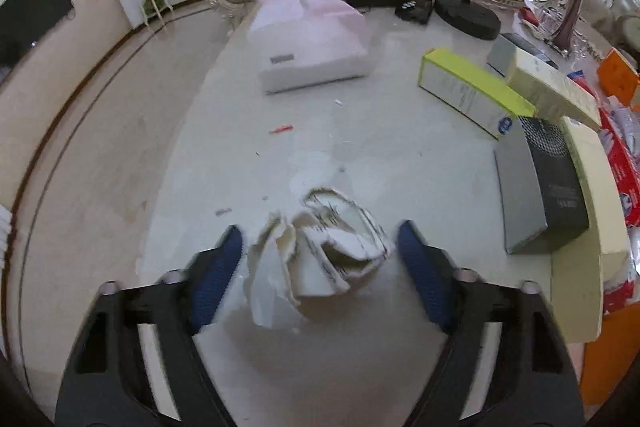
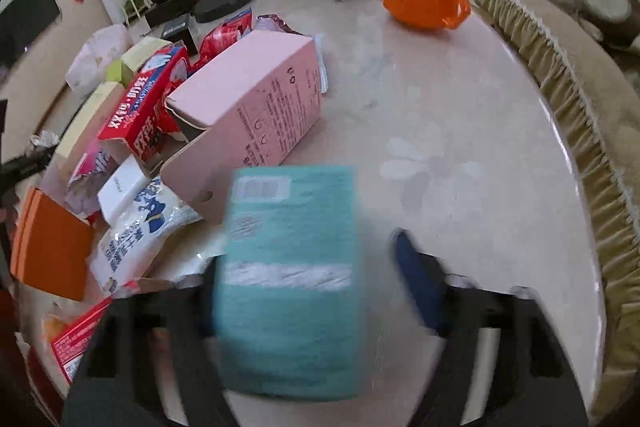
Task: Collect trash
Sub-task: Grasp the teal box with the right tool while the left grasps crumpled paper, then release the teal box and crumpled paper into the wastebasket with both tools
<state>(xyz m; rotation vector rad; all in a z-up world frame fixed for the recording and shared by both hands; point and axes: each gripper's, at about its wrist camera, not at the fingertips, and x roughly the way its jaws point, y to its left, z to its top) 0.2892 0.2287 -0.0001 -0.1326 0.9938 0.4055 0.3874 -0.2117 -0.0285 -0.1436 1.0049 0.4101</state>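
Jaws of left gripper [image 1: 320, 247] spread around crumpled paper [image 1: 320, 251], unclamped; right gripper's [image 2: 308, 267] grip unclear, teal box [image 2: 288, 279] may slip.

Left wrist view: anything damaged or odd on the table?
Yes. A torn, crumpled white carton lies between the open jaws of the left gripper, edges ragged, with small scraps, one red, scattered on the table beyond.
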